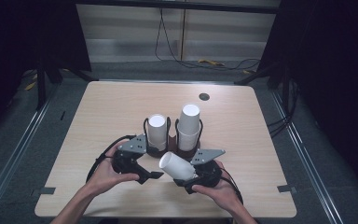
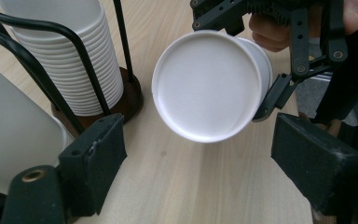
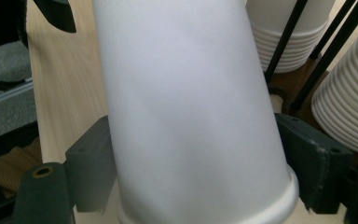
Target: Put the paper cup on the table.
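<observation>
A white cup (image 1: pixel 177 165) is pinched on its side by the right gripper (image 1: pixel 196 178). The left gripper (image 1: pixel 156 175) is held beside it over the bench (image 1: pixel 112 107), jaws spread with nothing between them.

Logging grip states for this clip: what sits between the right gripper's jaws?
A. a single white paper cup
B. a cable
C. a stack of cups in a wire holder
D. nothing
A: the right gripper clamps one white cup near its rim, its closed base pointing toward the open left gripper.
</observation>
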Action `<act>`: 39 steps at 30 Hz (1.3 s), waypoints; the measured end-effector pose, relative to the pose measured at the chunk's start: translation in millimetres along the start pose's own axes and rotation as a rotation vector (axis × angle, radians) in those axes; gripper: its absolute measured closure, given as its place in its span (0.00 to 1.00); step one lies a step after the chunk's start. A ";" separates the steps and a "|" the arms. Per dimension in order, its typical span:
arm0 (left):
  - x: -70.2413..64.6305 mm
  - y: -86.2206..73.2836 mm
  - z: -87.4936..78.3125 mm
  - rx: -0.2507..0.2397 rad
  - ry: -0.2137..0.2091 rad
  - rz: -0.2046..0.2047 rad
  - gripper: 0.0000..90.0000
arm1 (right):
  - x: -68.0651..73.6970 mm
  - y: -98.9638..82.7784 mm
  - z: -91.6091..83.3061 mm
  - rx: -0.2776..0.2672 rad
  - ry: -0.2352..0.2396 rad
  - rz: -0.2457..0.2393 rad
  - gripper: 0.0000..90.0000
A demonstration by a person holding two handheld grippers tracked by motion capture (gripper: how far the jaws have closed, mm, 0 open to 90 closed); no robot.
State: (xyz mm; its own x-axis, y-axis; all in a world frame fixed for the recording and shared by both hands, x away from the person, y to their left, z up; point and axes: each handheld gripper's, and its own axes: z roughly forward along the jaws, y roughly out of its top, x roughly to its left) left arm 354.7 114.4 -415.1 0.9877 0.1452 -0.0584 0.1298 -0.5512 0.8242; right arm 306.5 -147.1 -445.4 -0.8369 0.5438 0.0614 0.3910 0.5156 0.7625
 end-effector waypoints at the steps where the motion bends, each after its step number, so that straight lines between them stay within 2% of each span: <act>1: 0.6 -0.3 0.4 0.007 0.006 0.002 0.20 | -0.6 1.3 -0.5 0.015 0.001 -0.004 0.23; 4: 1.0 -1.0 1.2 0.003 0.002 -0.007 0.20 | -1.6 3.9 -0.5 0.045 -0.006 -0.016 0.23; 8: -1.1 -1.3 3.8 0.022 -0.004 0.032 0.21 | -2.8 7.2 -0.4 0.062 0.000 -0.016 0.23; 10: -0.2 -1.0 4.7 0.021 -0.022 0.036 0.31 | -3.4 9.4 2.0 0.091 0.002 -0.027 0.23; 14: 1.7 -3.1 7.8 0.035 -0.040 0.024 0.27 | -4.7 10.0 5.4 0.121 0.009 -0.036 0.23; 18: 4.7 -4.8 7.4 0.055 -0.038 0.010 0.25 | -5.0 12.1 13.3 0.182 0.010 -0.055 0.23; 21: 4.6 -6.0 7.8 0.051 -0.038 0.010 0.24 | -4.5 13.1 14.8 0.188 0.025 -0.065 0.23; 26: 3.0 -5.4 9.9 0.094 -0.042 0.021 0.23 | -1.7 16.3 15.1 0.237 0.021 -0.103 0.23; 29: 0.8 -5.2 12.7 0.101 -0.049 0.019 0.20 | -2.0 16.4 15.2 0.246 0.032 -0.103 0.23; 32: -0.4 -5.3 16.6 0.139 -0.060 0.035 0.19 | -1.4 15.9 18.4 0.286 0.062 -0.112 0.23; 36: -0.2 -6.0 18.7 0.154 -0.070 0.025 0.19 | -0.4 16.1 22.1 0.306 0.073 -0.113 0.23; 39: -0.1 -6.5 19.3 0.170 -0.080 0.035 0.18 | 0.1 16.1 26.3 0.324 0.082 -0.120 0.23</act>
State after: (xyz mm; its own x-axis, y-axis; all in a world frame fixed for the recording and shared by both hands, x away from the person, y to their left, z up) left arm 355.4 102.1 -431.3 0.9947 0.0615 -0.0819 0.1017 -0.6866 0.7198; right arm 322.8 -121.3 -450.0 -0.9069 0.4188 0.0455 0.3785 0.7626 0.5246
